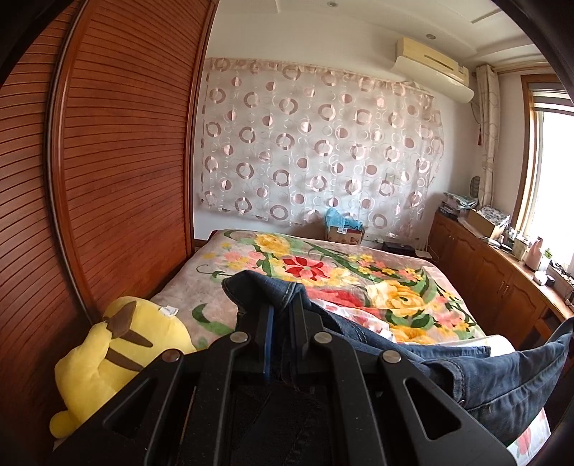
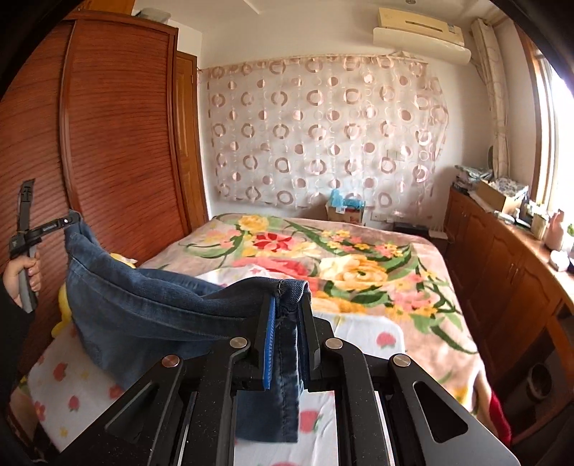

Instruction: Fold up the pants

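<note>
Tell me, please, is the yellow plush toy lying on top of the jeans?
No, the yellow plush toy lies on the bed beside the wardrobe, clear of the jeans.

Jeans (image 2: 143, 308) were dark blue; blanket (image 2: 358, 258) floral pink, yellow, red; plush (image 1: 118, 344) yellow; curtain (image 1: 315, 143) pink-ringed.

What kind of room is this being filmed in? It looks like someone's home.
Most likely a bedroom in a home. A bed with a floral blanket fills the middle, a tall slatted wooden wardrobe stands beside it, and a yellow plush toy lies at the bed's edge. An air conditioner hangs high on the wall.
</note>
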### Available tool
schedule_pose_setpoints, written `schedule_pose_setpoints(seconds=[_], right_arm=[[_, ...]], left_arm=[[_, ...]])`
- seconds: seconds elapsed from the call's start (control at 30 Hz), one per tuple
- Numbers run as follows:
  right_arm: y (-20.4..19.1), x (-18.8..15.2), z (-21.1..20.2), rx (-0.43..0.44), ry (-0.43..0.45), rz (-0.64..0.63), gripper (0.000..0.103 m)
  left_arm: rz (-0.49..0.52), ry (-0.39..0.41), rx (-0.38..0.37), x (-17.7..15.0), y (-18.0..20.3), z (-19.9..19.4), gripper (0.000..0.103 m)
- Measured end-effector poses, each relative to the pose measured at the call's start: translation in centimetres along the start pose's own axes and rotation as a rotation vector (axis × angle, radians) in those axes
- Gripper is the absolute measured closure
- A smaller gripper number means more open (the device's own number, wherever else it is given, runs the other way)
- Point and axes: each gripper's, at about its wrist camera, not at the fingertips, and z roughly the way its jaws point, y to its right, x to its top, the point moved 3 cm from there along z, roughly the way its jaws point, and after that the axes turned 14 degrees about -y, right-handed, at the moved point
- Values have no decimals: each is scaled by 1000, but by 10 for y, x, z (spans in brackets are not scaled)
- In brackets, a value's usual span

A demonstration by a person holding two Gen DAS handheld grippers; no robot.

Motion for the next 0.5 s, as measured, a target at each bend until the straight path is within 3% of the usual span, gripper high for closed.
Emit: schedule_pose_setpoints(seconds=[0.27,0.5], right_arm=[[-9,24,68,-57,-100,4,92],[-17,46,96,-90,-152,6,92]], left_arm=[[23,-51,21,9,4,53,95],[27,-85,43,13,1,79,95]])
